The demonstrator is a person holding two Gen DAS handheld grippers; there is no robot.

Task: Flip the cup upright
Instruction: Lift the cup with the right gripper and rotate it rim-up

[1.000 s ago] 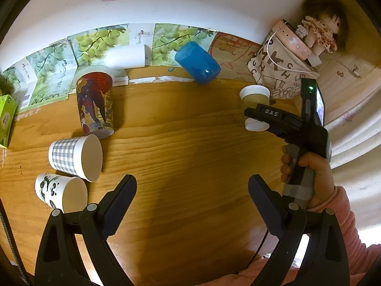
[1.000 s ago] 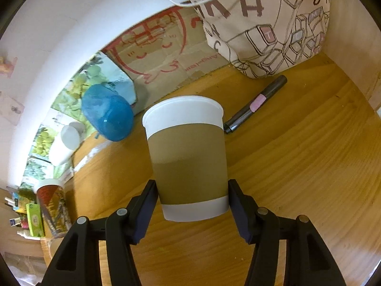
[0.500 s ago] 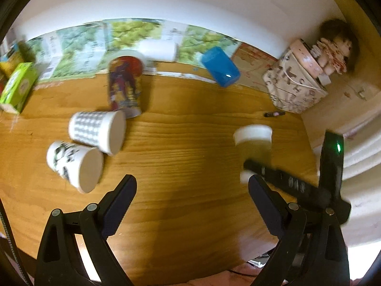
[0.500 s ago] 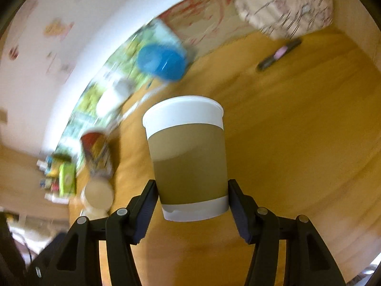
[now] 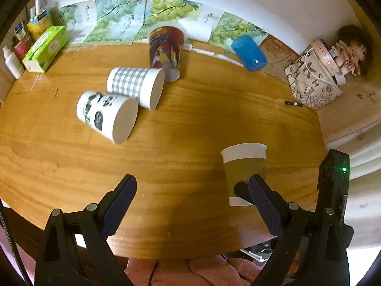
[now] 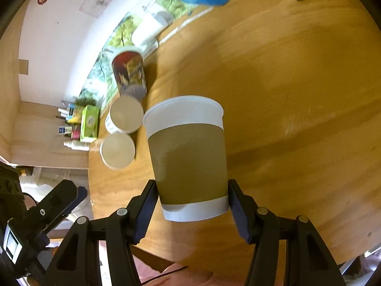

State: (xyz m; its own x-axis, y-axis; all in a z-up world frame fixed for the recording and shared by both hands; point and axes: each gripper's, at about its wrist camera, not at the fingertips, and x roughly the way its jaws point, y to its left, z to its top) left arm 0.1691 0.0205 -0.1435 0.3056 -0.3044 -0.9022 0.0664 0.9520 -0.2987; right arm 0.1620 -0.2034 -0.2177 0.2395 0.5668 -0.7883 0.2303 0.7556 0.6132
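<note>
My right gripper (image 6: 193,202) is shut on a brown-sleeved white paper cup (image 6: 188,157), held upright by its lower part above the wooden table (image 6: 285,95). The same cup (image 5: 245,171) shows in the left wrist view, at the right near the table's front edge. My left gripper (image 5: 193,197) is open and empty, above the front edge. A panda-print cup (image 5: 107,116) and a grey checked cup (image 5: 135,87) lie on their sides at the left. A red printed cup (image 5: 166,52) stands upside down behind them.
A blue tumbler (image 5: 248,52) and a white cup (image 5: 197,32) lie by the back wall. A patterned bag (image 5: 312,83) and doll (image 5: 350,52) stand at the back right, with a marker (image 5: 294,103) nearby. A green box (image 5: 45,47) and bottles stand at the back left.
My right gripper has carried the brown cup from the back right toward the front edge. Both views have pulled back and swung left, showing more of the table.
</note>
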